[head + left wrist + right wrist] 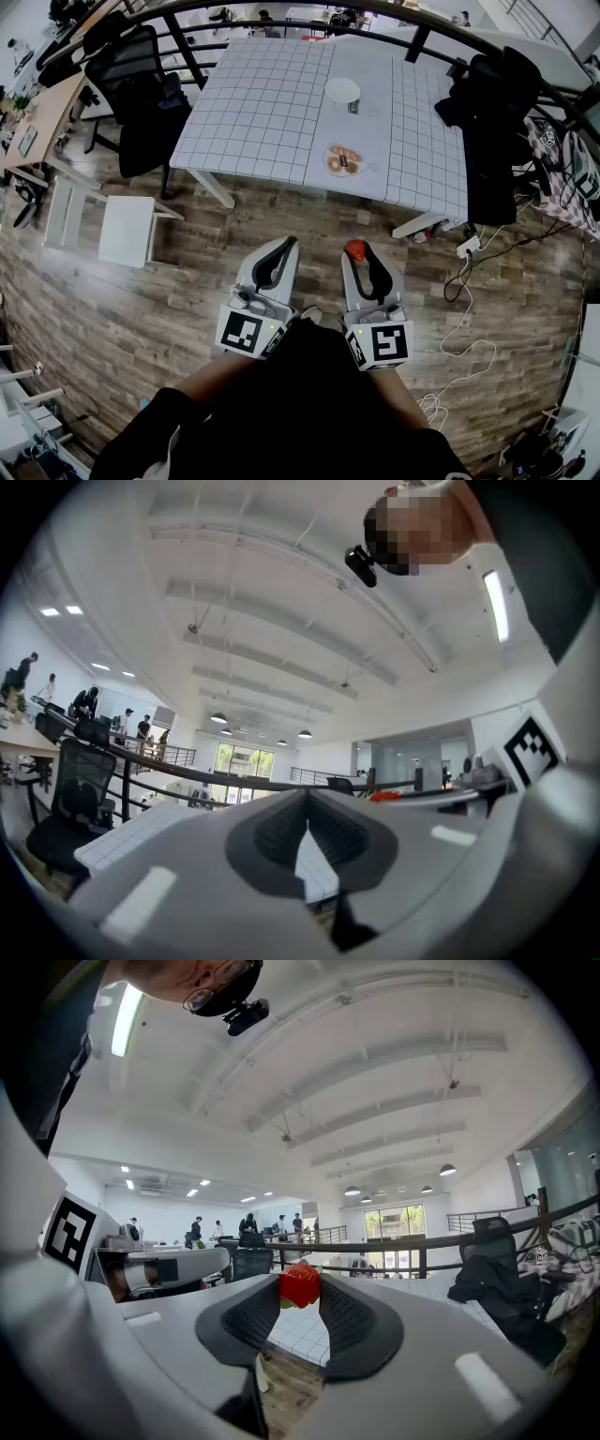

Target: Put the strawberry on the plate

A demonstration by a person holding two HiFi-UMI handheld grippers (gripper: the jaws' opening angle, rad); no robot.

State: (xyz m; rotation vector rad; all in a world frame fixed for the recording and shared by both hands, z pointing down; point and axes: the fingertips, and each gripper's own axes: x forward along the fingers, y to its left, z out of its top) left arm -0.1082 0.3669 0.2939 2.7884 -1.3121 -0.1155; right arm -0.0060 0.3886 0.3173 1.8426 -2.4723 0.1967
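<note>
Since the right gripper point(359, 258) pinches the strawberry point(300, 1285) at its jaws' very tips, it could drop before reaching the plate point(342, 90) near the tabletop's far edge; the left gripper's point(284, 246) jaws are closed, empty.

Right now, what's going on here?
A person stands back from the gridded table, a gripper in each hand. The right gripper is shut on the strawberry, held at its jaw tips. The left gripper is shut and empty. A white plate sits on the table ahead; the strawberry is not yet on it.
</note>
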